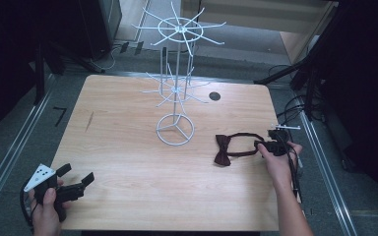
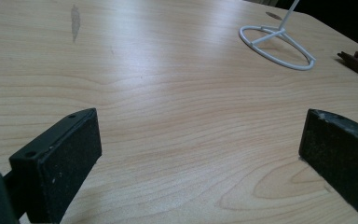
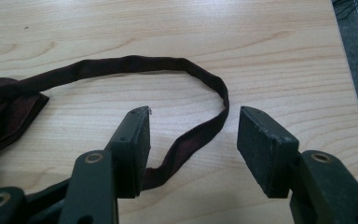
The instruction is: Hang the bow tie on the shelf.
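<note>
1. Presently: one bow tie (image 1: pixel 222 150), dark maroon, flat on the table (image 1: pixel 128 152) at right of centre in the high view. Its neck strap (image 3: pixel 135 65) loops off toward the right edge, where the right tongs (image 3: pixel 193 140) sit over it.
2. Right tongs: jaws spread, nothing pinched. In the right gripper view the strap's bend lies in the gap between them, running under the left-hand jaw at lower centre.
3. Risk, strap: it is thin and limp. Closing here would likely catch a single ply near the bend, and the bow would dangle and swing when lifted.
4. Risk, snag: the strap passing beneath one jaw could be dragged or pinned against the table instead of gripped.
5. Risk, stand: the white wire display stand (image 1: pixel 176 88), upper centre of the high view, rests on a light ring base (image 2: pixel 278 46). A swinging bow or a knocked wire arm could tip it.
6. Left tongs (image 1: pixel 74 179): jaws spread wide, empty, lower left of the high view, well apart from tie and stand.
7. Obscured: the bow is cut off at the left edge of the right gripper view; its clasp or hook cannot be made out. Strap end under the jaw is hidden.
8. Purpose: none stated; hanging the tie on the stand is only a guess.
</note>
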Demonstrator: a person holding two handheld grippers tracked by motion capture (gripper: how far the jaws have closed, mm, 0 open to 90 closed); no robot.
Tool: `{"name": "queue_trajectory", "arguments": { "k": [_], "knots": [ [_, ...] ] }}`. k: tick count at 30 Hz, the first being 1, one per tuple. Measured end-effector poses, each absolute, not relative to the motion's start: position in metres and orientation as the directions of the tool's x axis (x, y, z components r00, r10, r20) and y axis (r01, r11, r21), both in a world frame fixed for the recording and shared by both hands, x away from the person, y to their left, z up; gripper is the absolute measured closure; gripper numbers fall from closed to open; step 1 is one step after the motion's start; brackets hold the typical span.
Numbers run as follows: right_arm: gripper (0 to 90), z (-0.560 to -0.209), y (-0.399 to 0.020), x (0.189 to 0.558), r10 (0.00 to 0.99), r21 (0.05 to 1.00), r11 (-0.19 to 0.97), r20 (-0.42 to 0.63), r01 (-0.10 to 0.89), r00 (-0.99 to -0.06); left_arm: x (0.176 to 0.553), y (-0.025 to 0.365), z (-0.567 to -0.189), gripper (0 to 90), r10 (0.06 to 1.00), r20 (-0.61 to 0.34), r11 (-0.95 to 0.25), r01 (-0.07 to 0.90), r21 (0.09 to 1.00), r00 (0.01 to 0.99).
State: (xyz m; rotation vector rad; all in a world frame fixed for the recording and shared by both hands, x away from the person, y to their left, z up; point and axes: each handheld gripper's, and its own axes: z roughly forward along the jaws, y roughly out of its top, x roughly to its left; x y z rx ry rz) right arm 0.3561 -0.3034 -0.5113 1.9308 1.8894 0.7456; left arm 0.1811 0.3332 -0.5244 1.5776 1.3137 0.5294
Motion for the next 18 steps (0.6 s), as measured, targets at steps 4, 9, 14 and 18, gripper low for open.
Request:
{"name": "queue_trajectory", "arguments": {
  "k": [4, 9, 14, 18],
  "knots": [
    [49.3, -0.509, -0.303, 0.365, 0.992, 0.552, -0.073, 0.126, 0.831, 0.004, 0.181, 0.333, -0.524, 0.0, 0.914, -0.246, 0.061, 0.490, 0.870, 0.323],
    [58.3, -0.513, -0.306, 0.376, 0.990, 0.495, -0.097, 0.134, 0.864, 0.034, 0.181, 0.333, -0.524, 0.0, 0.914, -0.246, 0.061, 0.490, 0.870, 0.322],
    [63.9, -0.517, -0.306, 0.383, 0.991, 0.445, -0.103, 0.118, 0.889, 0.056, 0.181, 0.333, -0.524, 0.0, 0.914, -0.246, 0.061, 0.490, 0.869, 0.322],
    [72.4, -0.518, -0.309, 0.384, 0.990, 0.444, -0.116, 0.119, 0.888, 0.070, 0.181, 0.333, -0.524, 0.0, 0.914, -0.247, 0.063, 0.490, 0.870, 0.322]
  ]
}}
